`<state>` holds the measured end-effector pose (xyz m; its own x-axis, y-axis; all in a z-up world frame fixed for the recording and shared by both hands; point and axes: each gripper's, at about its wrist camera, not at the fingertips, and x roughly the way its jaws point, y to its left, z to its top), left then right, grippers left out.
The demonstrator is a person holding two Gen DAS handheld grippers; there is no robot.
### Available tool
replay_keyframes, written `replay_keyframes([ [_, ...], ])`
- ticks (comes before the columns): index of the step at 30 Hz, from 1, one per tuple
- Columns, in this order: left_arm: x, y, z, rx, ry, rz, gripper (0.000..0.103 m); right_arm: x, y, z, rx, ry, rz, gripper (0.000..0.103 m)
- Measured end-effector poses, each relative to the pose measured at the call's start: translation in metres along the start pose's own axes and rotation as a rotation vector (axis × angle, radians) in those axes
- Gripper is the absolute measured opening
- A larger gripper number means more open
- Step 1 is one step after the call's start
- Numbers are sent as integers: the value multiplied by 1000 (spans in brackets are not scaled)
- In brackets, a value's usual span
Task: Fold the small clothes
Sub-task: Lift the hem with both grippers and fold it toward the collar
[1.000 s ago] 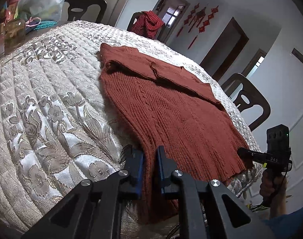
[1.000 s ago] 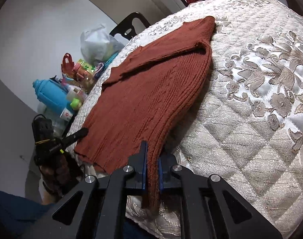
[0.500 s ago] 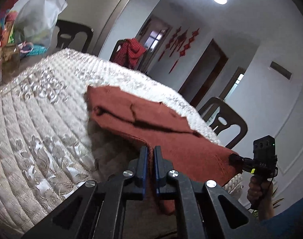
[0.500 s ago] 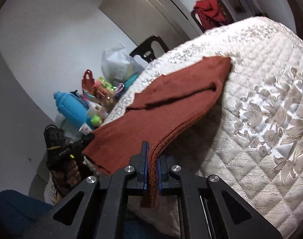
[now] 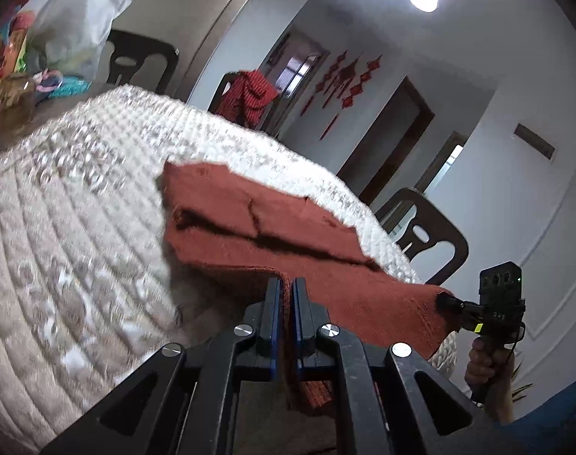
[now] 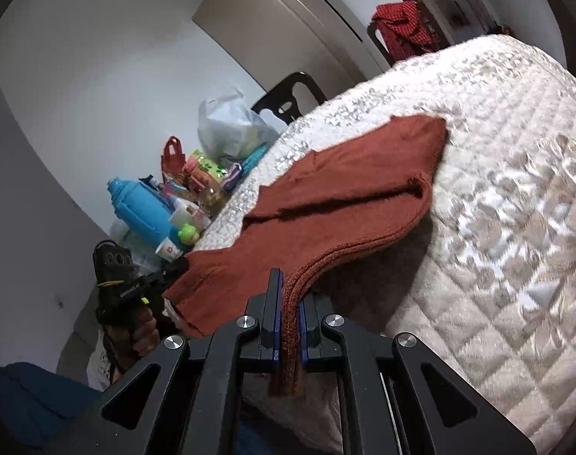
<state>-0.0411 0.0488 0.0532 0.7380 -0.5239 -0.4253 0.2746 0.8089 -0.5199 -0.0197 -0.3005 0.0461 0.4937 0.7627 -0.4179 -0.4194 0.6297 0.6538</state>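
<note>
A rust-red sweater [image 5: 250,208] lies on a worktop with a shiny quilted cover [image 5: 60,227]. The far part of the sweater rests flat on the cover, with its sleeves folded across it. The near edge is up in the air, off the cover, and there is a dark shadow under it.

The left gripper [image 5: 286,303] has its jaws closed on one near corner of the sweater. The knit is pinched tight between the blue pads, and a bit of it hangs down behind them. The right gripper [image 6: 289,314] has its jaws closed on the other near corner. The thick hem runs right into the jaws, and a strip of cloth hangs down below them.

Each camera sees the other gripper out at the side, in a hand [image 5: 485,364], with its tip at the sweater's edge. The sweater stretches between the two grippers like a little bridge.

At the far side of the worktop there is a pile of small stuff: a blue bottle [image 6: 140,208], a white plastic bag [image 6: 231,125] and some bright boxes. Dark chairs [image 5: 428,235] stand around the worktop. One far chair has a red cloth [image 5: 250,98] over its back. Red hanging knots [image 5: 344,83] are on the wall.
</note>
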Motion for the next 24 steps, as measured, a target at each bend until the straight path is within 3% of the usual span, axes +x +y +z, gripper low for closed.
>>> replay_keyframes([
  [6,16,9,37,-20,-64,-4,8,6,-3,35,-10,-56,26,7],
  [12,50,33,85,-76,-83,32,8,34,-32,93,56,-78,35,7],
  [18,125,76,112,-189,30,122,8,87,-80,136,187,-29,-31,7],
  [21,160,95,106,-231,123,180,8,117,-111,139,300,39,-84,9],
  [24,164,99,97,-257,138,180,8,128,-126,131,364,82,-124,10],
])
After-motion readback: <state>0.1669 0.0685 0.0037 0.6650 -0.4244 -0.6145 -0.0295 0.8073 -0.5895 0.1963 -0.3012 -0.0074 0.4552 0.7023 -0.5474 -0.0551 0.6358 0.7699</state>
